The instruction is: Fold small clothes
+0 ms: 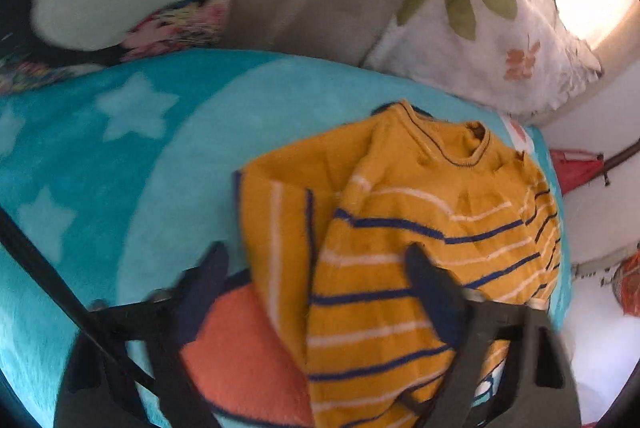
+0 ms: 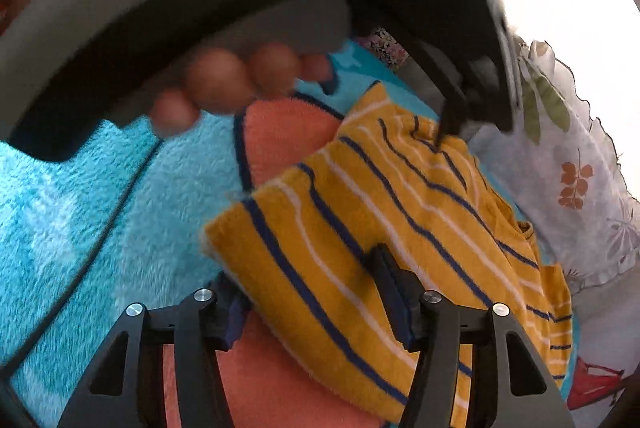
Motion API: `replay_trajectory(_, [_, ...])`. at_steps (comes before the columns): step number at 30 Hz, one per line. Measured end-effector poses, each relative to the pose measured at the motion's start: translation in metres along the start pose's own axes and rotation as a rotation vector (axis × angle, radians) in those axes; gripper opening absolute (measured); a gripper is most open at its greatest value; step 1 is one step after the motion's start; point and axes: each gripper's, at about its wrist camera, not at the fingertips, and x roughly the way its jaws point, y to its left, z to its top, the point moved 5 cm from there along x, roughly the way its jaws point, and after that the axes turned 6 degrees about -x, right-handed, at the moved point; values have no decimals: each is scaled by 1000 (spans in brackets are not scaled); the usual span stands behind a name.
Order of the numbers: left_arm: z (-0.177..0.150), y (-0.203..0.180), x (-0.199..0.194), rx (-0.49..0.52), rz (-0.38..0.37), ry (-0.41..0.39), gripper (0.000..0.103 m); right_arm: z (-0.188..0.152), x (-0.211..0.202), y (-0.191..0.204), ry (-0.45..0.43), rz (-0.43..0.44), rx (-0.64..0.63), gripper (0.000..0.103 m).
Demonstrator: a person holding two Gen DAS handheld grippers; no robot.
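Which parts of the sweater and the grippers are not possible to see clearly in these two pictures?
- Left wrist view: the yellow striped sweater has its hem cut off by the bottom edge; left gripper fingers blurred, so grip unclear.
- Right wrist view: the neck of the sweater is hidden behind the other gripper's body.
- Right gripper: whether its pads press the cloth is unclear.

The small sweater (image 1: 400, 228) is a soft, matt knit in mustard yarn with navy and white stripes and a ribbed collar; its hem edge looks slightly fuzzy. Under it the blanket (image 1: 120, 147) on the bed is a deep, fluffy fleece, turquoise with paler stars and an orange patch, matt and rough-napped. The right gripper (image 2: 308, 292) is matt black plastic with shiny round metal screw heads. The pillow (image 1: 500, 39) at the bed's far edge is smooth white printed cloth with a scalloped border.
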Motion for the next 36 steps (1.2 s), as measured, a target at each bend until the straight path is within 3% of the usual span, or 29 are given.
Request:
replay_trajectory(1, [-1,0,6,2,27,16,34,1,1,0,7,26,12,42])
replay_trajectory(2, [-2,1,6,-4,41,6,27,1,1,0,15,33,16,36])
replay_trajectory(3, [-3,1,3,-15,23,-8,17,1,-1,-2,20,41,20,23])
replay_trajectory(4, [-4,0,0,-25,11,-12,13,2,-4,-5,14,55,33,18])
replay_trajectory(9, [-4,-9,-21,-29,41,-57,12,3,-23,-32,-33,146,152,12])
replay_trajectory(14, [0,-36,-51,-47,63,-122,11,-2,-44,-61,-115,190,184,10])
replay_trajectory(21, [15,-125,-63,2,83,-184,11,-45,-83,-131,-205,143,260,9])
replay_trajectory(25, [23,-201,-44,75,49,-177,11,-97,-92,-188,-194,102,374,9])
replay_trajectory(30, [21,-302,13,202,15,-122,11,-172,-83,-245,-115,63,522,9])
replay_trajectory(35, [5,-353,66,275,27,-38,12,-231,-54,-267,-9,149,652,10])
replay_trajectory(36, [3,-355,66,265,17,-33,12,-238,-51,-267,3,163,659,15])
